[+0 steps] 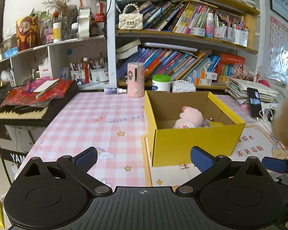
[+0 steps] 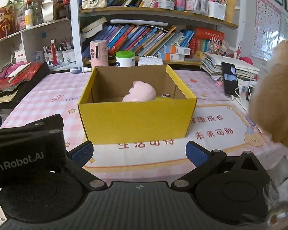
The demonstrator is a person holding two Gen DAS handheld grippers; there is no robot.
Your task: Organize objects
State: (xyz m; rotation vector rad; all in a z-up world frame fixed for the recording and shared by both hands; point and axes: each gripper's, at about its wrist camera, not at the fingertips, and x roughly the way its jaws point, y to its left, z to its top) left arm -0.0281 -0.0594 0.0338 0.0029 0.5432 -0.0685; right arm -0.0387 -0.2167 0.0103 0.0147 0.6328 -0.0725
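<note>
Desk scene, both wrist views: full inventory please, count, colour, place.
Cardboard box: 1, yellow outside, brown inside, open, centre of the table.
Plush toy: 1, pink, inside the box.
Fluffy toy: 1, tan, right edge of the view, partly cut off.
Tablecloth: 1, pink and white check, covers the table.
Cylinder: 1, pink, upright behind the box.
Tub: 1, white with green lid, behind the box.
Phone: 1, black, propped right of the box, cable attached.
Handbag: 1, cream, on the shelf.
Keyboard: 1, black, left of the table.
Left gripper: open, empty.
Right gripper: open, empty.
</note>
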